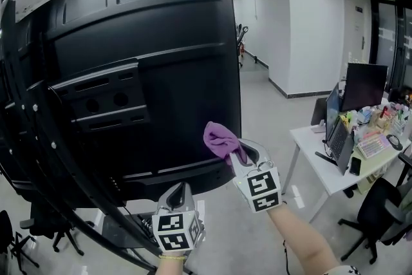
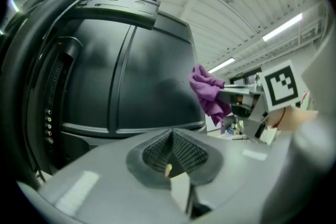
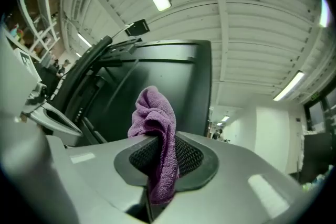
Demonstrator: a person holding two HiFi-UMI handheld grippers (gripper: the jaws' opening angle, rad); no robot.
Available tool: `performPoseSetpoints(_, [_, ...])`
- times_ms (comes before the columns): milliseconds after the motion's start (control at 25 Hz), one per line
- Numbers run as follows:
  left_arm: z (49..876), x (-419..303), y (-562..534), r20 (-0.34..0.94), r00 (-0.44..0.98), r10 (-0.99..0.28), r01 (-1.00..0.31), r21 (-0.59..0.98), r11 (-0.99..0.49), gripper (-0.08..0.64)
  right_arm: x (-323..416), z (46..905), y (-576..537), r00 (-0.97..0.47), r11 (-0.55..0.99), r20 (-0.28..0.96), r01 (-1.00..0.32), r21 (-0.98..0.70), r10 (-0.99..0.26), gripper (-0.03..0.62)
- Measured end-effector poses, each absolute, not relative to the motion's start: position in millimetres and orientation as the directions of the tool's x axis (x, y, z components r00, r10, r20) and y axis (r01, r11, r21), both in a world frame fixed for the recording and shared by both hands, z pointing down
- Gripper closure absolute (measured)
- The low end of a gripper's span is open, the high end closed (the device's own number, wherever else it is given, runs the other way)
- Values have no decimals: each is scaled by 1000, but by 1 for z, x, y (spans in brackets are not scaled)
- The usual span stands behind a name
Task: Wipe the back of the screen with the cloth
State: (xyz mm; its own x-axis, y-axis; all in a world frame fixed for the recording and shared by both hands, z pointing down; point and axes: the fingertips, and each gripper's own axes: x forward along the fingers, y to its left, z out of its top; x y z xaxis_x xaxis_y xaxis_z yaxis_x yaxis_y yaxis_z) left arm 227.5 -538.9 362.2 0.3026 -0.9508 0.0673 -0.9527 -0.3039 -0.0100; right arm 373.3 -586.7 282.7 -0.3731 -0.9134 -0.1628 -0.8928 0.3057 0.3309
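Here, cloth (image 3: 155,113) pinched between right gripper's (image 3: 160,157) fingers (image 3: 193,157), by screen (image 1: 148,61)

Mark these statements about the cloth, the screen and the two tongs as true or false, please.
1. The right tongs clamp the purple cloth. True.
2. The left tongs hold a second cloth. False: they are shut on nothing.
3. In the head view, the purple cloth is near the lower right corner of the black screen. True.
4. The black screen turns its front glass to the head camera. False: its back, with slots and holes, faces the camera.
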Motion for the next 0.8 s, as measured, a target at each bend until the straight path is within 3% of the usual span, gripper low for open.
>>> performPoseSetpoints(200, [362, 231, -544, 93, 300, -949, -952, -37, -305, 552, 322, 261, -601, -492, 405, -22, -741, 535, -870, 538])
performPoseSetpoints(360, [358, 233, -546, 103, 303, -947, -949, -61, -310, 552, 314, 203, -613, -511, 415, 5, -693, 590, -860, 538])
performPoseSetpoints(560, [351, 234, -545, 88, 314, -945, -944, -78, -321, 552, 320, 88, -620, -476, 296, -98, -682, 669, -874, 537])
performPoseSetpoints(800, [354, 228, -541, 99, 301, -948, -946, -96, -310, 552, 337, -34, -626, -420, 189, -236, -750, 634, -876, 537])
